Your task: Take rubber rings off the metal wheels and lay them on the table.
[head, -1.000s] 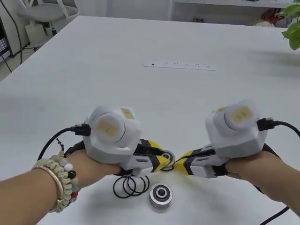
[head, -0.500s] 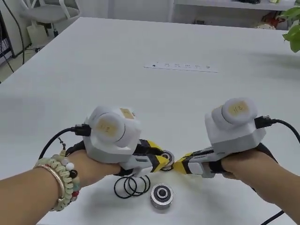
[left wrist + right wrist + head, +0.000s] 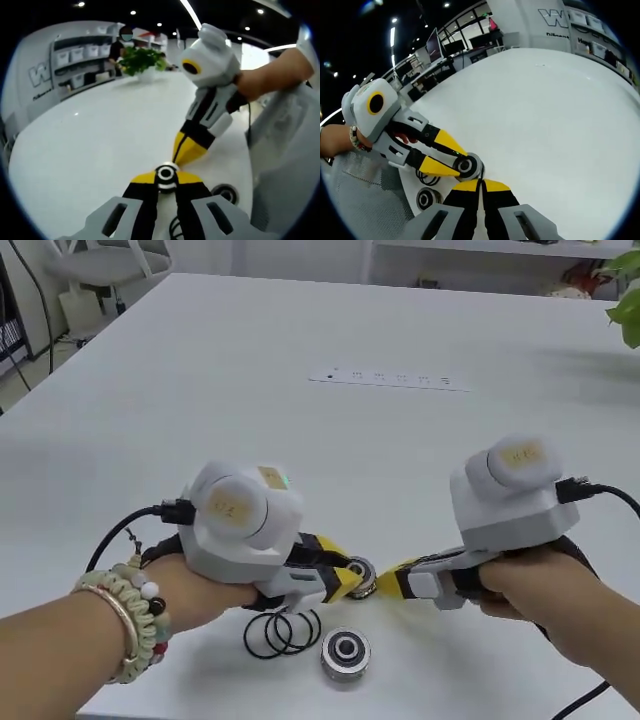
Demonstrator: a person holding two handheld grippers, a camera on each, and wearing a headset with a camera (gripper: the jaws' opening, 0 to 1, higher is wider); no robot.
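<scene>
Right gripper (image 3: 393, 585) has tipped nose-down toward the metal wheel (image 3: 166, 175); stripping is midway.
Its jaws are pressed together just beside that wheel, which the left gripper (image 3: 347, 582) clamps; any ring pinched there is too small to tell. Three rubber rings (image 3: 280, 633) already lie on the worktop (image 3: 300, 440) beside a second wheel (image 3: 345, 653). The held wheel looks unfinished.

Bright, even light; fisheye-warped edges

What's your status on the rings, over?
Left hand-held gripper shut on metal wheel. Right hand-held gripper shut, tips at its rim. Loose rubber rings and second wheel on table. Nothing blocking.
</scene>
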